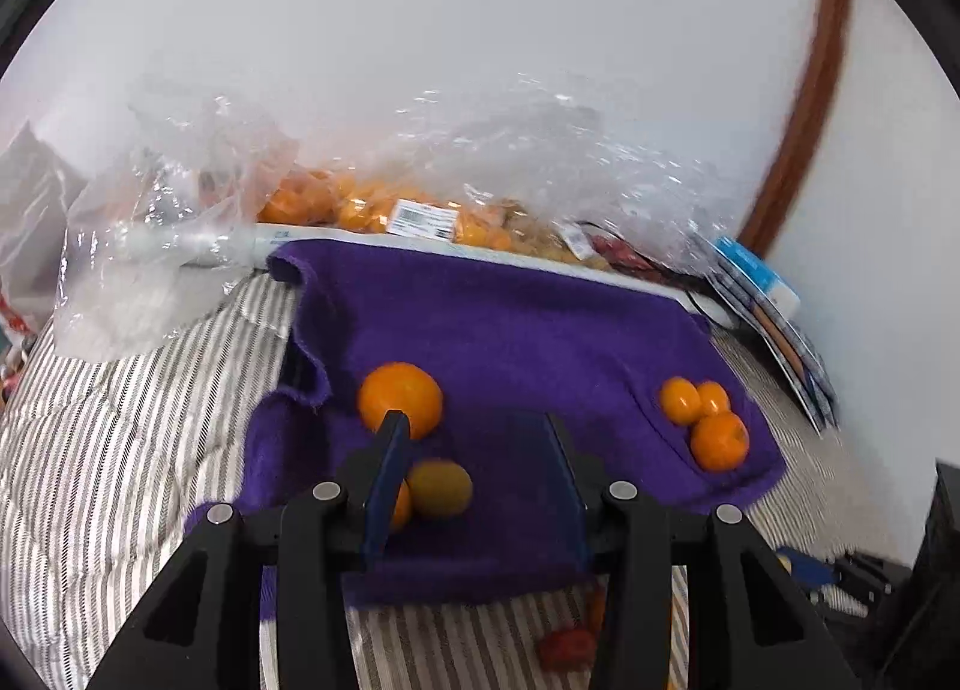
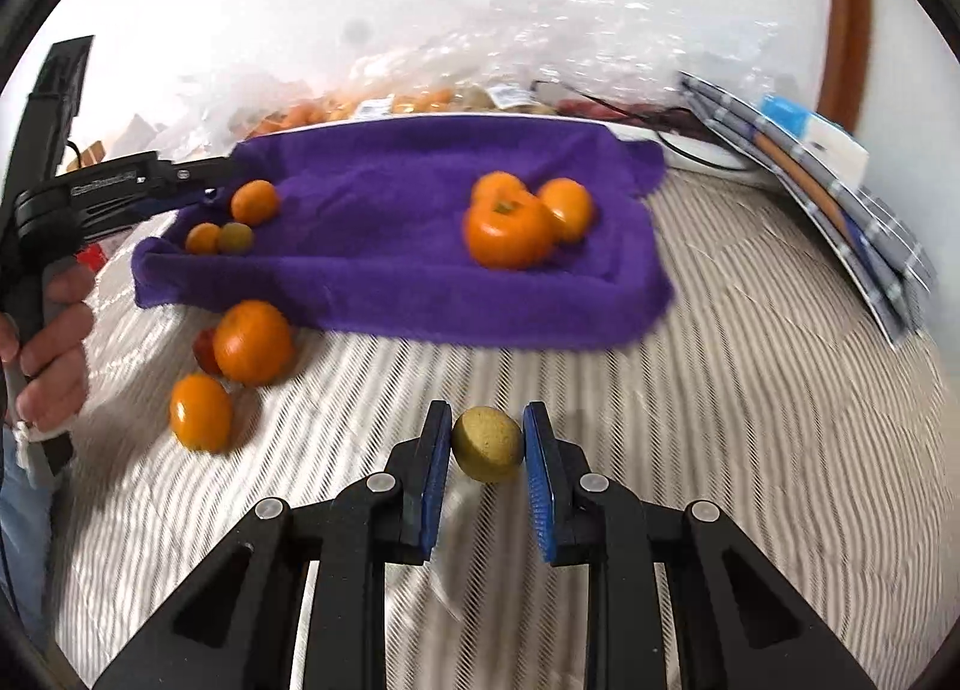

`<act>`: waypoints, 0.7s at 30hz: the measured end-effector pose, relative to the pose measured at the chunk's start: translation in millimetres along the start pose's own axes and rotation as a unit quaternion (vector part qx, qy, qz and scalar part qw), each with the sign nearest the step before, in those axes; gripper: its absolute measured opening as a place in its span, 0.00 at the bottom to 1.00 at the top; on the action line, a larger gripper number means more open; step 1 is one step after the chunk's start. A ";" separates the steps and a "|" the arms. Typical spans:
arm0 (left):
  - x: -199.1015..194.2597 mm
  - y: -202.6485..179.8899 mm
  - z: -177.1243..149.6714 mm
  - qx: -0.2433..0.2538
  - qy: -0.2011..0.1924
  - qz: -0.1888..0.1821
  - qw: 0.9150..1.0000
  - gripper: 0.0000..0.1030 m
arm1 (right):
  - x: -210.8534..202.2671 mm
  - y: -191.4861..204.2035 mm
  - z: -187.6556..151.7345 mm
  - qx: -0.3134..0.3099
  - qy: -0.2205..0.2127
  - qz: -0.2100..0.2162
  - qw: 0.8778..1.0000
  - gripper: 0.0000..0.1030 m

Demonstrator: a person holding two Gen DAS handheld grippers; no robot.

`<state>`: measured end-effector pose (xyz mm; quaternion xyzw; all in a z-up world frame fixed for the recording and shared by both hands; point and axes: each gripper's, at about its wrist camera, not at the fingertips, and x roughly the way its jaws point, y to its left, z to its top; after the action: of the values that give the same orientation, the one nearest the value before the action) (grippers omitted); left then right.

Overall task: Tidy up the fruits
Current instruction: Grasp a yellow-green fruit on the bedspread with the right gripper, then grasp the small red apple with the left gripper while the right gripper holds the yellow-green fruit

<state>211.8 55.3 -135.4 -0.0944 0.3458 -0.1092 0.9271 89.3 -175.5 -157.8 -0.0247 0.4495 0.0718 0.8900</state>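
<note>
A purple towel (image 1: 510, 330) (image 2: 384, 246) lies on a striped bed cover. In the left wrist view my left gripper (image 1: 471, 426) is open and empty above the towel. An orange (image 1: 400, 399) sits by its left fingertip, and a greenish-yellow fruit (image 1: 440, 489) and a small orange one (image 1: 399, 504) lie between the fingers. Three orange fruits (image 1: 705, 420) (image 2: 519, 222) cluster at the towel's right. My right gripper (image 2: 487, 420) is shut on a yellow-green fruit (image 2: 487, 444) above the bed cover. The left gripper (image 2: 228, 168) shows at the towel's left end.
Clear plastic bags of fruit (image 1: 384, 204) (image 2: 420, 96) lie behind the towel by the wall. Two orange fruits (image 2: 252, 342) (image 2: 201, 411) and a red one (image 2: 207, 351) lie on the striped cover (image 2: 720, 390) in front of the towel. A stack of booklets (image 2: 840, 192) leans at the right.
</note>
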 end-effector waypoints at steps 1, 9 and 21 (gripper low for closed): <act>-3.0 -1.1 -4.1 0.005 0.008 -0.003 1.000 0.41 | -1.6 -2.1 -3.8 0.000 0.001 -0.005 1.000 0.24; -24.5 -16.7 -55.8 0.050 0.077 -0.024 0.995 0.41 | -3.5 -7.4 -9.8 0.011 -0.001 0.009 1.000 0.24; -4.3 -40.8 -71.9 0.083 0.111 -0.005 0.990 0.41 | -11.6 -24.4 -14.4 0.058 -0.022 0.043 0.997 0.24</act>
<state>155.4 10.2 -176.0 -0.0065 0.4356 -0.1518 0.8872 74.7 -202.4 -157.6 0.0476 0.4339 0.0841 0.8958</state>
